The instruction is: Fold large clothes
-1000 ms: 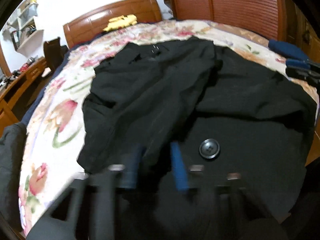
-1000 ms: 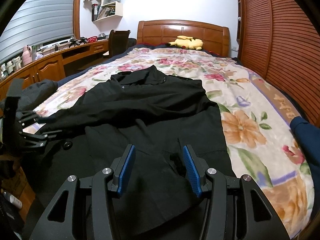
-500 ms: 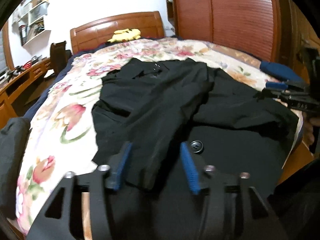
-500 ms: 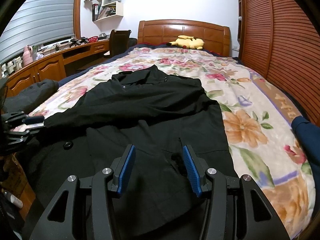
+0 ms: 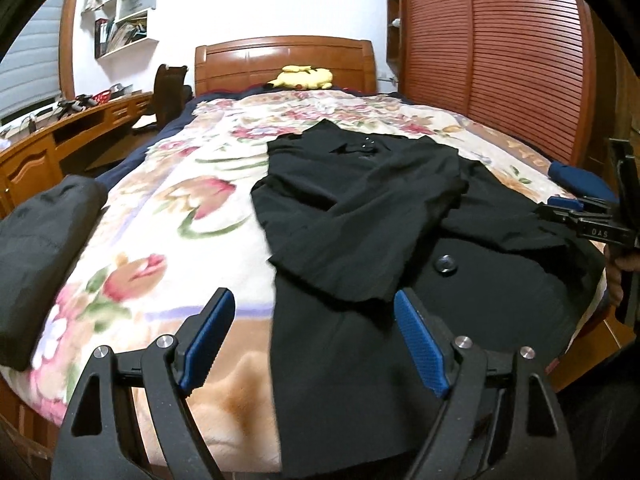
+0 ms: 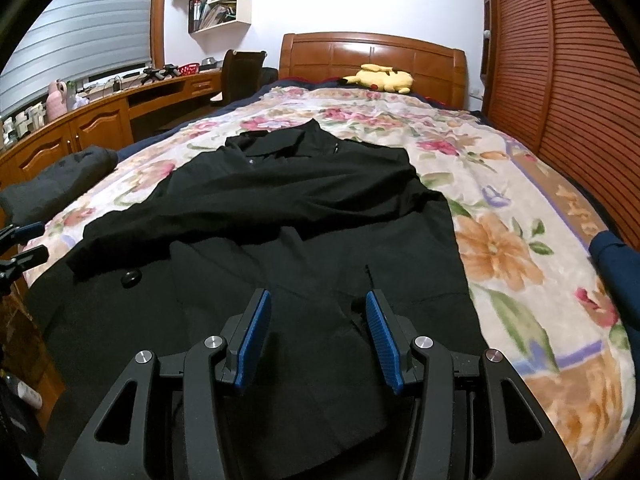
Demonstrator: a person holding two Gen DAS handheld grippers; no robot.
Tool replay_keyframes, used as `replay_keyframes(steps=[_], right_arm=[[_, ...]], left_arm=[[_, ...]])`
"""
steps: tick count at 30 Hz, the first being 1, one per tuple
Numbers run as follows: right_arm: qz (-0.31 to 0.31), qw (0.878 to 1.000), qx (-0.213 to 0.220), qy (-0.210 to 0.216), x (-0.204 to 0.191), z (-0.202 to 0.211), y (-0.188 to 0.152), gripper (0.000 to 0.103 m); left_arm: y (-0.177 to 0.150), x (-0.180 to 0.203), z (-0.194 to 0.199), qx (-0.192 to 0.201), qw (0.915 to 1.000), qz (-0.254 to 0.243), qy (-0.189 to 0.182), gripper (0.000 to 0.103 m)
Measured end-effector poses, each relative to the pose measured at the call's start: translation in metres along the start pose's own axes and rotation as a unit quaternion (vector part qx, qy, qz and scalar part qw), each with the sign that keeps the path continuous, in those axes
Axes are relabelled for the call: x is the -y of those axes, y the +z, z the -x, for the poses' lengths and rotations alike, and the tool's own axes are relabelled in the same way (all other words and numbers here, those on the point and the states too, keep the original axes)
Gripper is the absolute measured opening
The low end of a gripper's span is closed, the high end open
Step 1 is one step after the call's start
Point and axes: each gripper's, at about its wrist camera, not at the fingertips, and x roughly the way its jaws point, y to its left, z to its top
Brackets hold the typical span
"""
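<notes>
On the bed (image 6: 520, 208) with the flowered blanket, a large black coat (image 6: 304, 216) lies spread, its collar toward the wooden headboard (image 6: 372, 56) at 12 o'clock and its hem near me at 6 o'clock. One sleeve (image 5: 360, 248) is folded across the front, ending just beside a big black button (image 5: 445, 265). My left claw (image 5: 314, 342) hangs wide open above the coat's left edge and grips nothing. My right claw (image 6: 318, 342) is also open, empty, above the lower part of the coat. From the left wrist view, my right claw (image 5: 576, 210) shows at 3 o'clock near the coat's edge. A yellow plush toy (image 6: 380, 78) rests by the headboard, and a dark folded garment (image 5: 36, 240) lies at 9 o'clock.
</notes>
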Motion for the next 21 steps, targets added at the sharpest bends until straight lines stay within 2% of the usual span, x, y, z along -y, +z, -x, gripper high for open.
replay_keyframes(steps=[11,21], right_arm=[[0.028,0.999,-0.022,-0.005,-0.003,-0.016,0.005,0.051],[0.035,0.999,-0.005,-0.011,0.019,0.038,0.008,0.053]], left_arm=[[-0.018,-0.02,0.002,-0.008,0.9997,0.022,0.005,0.082],[-0.025,-0.027,0.008,-0.005,0.9996,0.027,0.006,0.082]])
